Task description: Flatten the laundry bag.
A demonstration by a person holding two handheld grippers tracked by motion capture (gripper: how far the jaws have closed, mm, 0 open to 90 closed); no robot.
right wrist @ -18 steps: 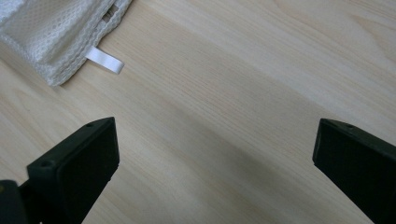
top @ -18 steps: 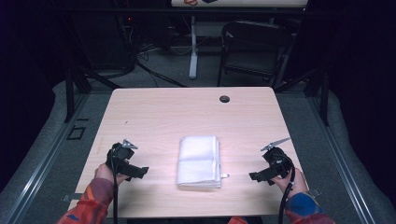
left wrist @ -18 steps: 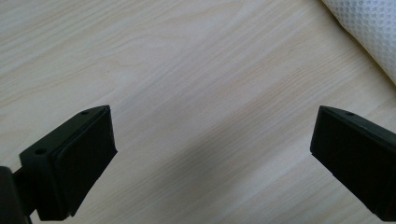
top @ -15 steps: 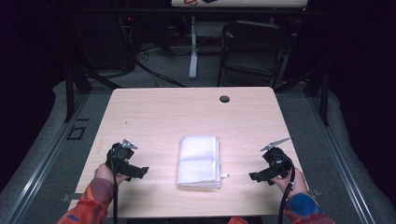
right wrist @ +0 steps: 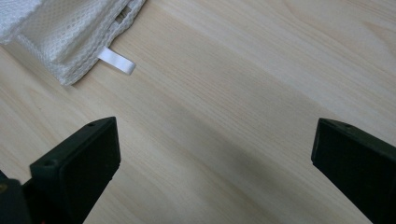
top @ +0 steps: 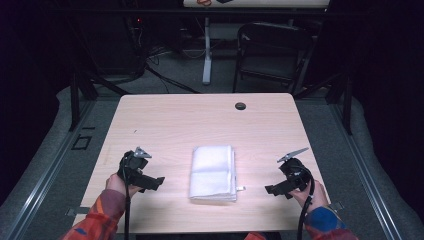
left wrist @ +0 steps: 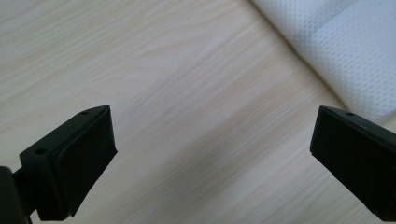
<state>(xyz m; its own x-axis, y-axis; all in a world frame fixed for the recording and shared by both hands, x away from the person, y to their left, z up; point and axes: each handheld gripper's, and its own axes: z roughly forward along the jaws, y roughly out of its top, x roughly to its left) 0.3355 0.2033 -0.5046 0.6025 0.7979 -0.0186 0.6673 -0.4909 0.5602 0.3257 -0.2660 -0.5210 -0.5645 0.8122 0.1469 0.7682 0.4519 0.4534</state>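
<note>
White folded towel [top: 212, 172] lay at lower centre of the wooden table [top: 200, 120], left gripper [top: 150, 184] and right gripper [top: 274, 190] flanking it with jaws wide and empty, likely pre-grasp; next move needed each closing in on an edge.

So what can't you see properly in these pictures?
- Folded white cloth: the left gripper view's edge cuts most of it off; how many layers it has is unclear.
- Small tag: too small to read.
- Dark round spot on the table: too small to identify.
</note>
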